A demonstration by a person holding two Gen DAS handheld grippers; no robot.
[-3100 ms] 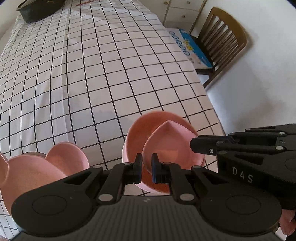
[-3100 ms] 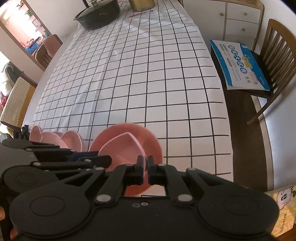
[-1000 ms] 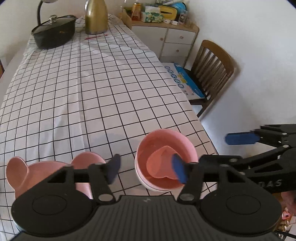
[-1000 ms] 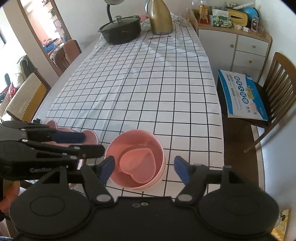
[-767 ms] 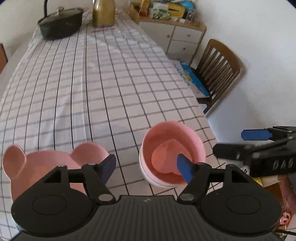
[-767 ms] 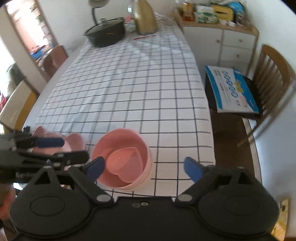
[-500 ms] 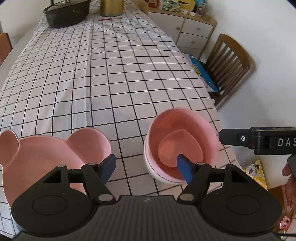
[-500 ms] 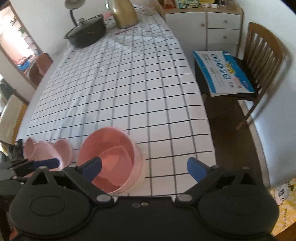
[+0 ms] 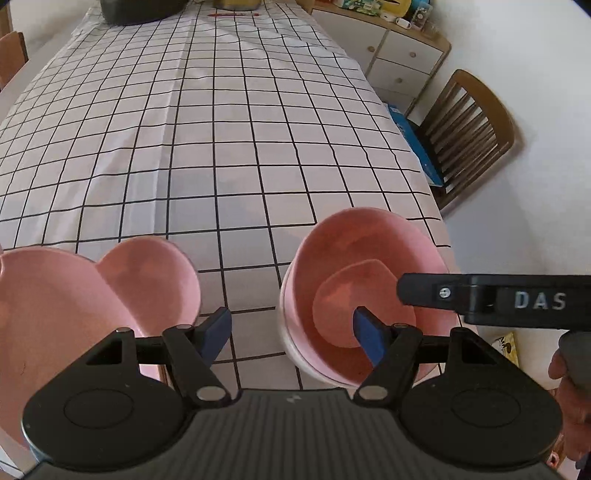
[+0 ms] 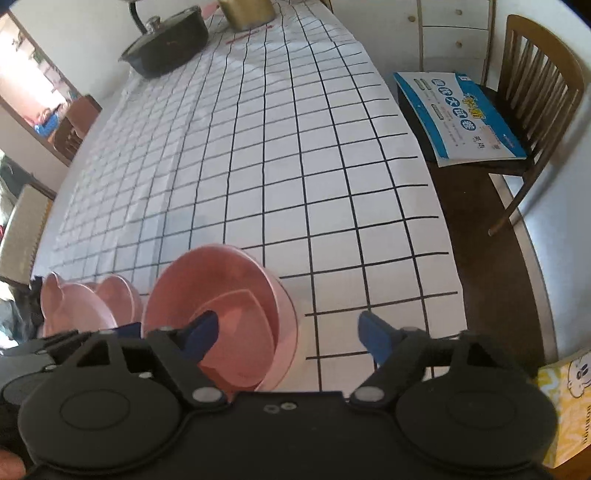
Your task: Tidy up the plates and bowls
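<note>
A round pink bowl (image 9: 373,243) stands near the front right corner of the checked table, with a small pink heart-shaped dish (image 9: 354,291) lying inside it. It also shows in the right wrist view (image 10: 221,273), dish (image 10: 240,314) inside. A pink bear-shaped plate (image 9: 74,291) lies to its left, also seen in the right wrist view (image 10: 77,302). My left gripper (image 9: 291,328) is open and empty, low over the gap between plate and bowl. My right gripper (image 10: 286,332) is open and empty, straddling the bowl's right rim; its arm crosses the left wrist view (image 9: 480,299).
The checked tablecloth (image 10: 277,147) stretches far ahead. A black lidded pot (image 10: 166,40) and a brass kettle (image 10: 243,11) stand at the far end. A wooden chair (image 10: 539,74) with a blue-white box (image 10: 458,114) stands right of the table, a cabinet (image 9: 399,55) behind.
Both grippers were shut on the heart dish three seconds ago; they have opened and it lies in the bowl. Over the last second both grippers dropped lower toward the dishes.
</note>
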